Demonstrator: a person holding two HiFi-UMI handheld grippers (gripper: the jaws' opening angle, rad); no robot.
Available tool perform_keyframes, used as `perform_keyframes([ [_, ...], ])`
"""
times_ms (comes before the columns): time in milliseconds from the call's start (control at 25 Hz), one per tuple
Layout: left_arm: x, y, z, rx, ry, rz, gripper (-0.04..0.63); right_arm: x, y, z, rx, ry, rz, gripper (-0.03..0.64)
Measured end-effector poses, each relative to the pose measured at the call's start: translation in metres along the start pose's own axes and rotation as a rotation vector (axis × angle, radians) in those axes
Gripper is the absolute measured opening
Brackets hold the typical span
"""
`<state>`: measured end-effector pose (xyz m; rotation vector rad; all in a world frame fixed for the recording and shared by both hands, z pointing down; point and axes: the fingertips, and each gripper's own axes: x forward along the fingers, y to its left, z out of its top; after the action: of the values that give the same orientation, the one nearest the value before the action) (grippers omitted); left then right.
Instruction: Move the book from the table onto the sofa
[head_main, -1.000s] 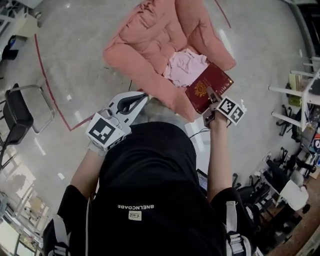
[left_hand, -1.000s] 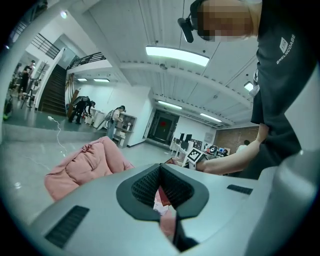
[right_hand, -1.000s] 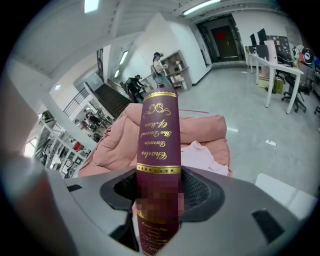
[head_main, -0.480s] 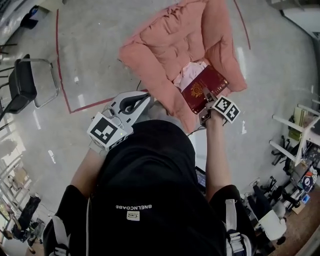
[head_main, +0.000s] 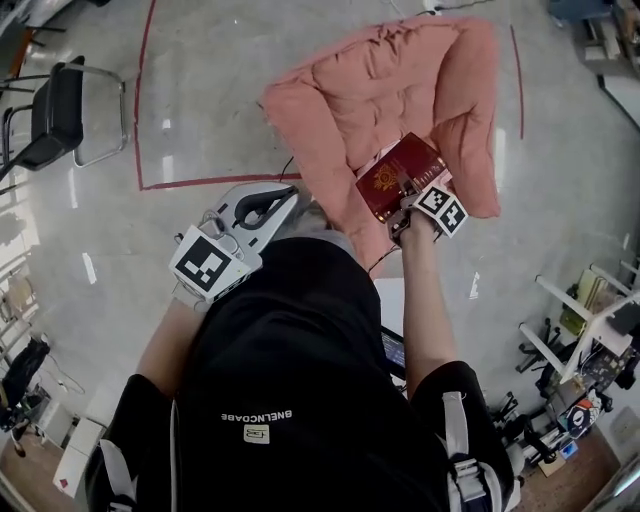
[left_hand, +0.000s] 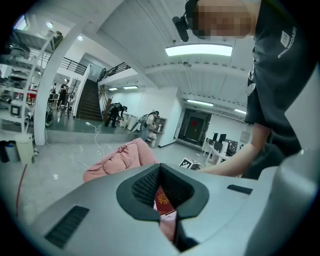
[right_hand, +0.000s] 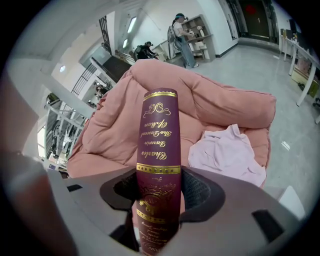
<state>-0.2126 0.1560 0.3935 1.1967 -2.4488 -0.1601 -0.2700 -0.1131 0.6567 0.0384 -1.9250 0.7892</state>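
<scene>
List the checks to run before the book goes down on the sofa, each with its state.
1. Right gripper clamped on the book: ok.
2. Book above the sofa: ok.
3. Seat bare where the book would land: not ok, a pink cloth lies on the seat beside the book.
4. Book already resting on the sofa: cannot tell.
5. Left gripper empty and away from the book: ok.

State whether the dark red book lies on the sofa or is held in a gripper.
Held: the right gripper is shut on the book, over the sofa seat.
</scene>
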Motion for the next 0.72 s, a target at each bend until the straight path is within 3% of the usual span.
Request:
perform_keyframes([
  [160,0.006,0.005,0.008,0.011,-0.043,0.057,0.014,0.027,-0.003,0.011,0.002,0.030,0.005,0.247],
  [720,0.008,0.009,-0.009,-0.059,-0.024,0.198,0.014,0.104,-0.009,0.027,0.040,0.093,-0.016,0.247],
])
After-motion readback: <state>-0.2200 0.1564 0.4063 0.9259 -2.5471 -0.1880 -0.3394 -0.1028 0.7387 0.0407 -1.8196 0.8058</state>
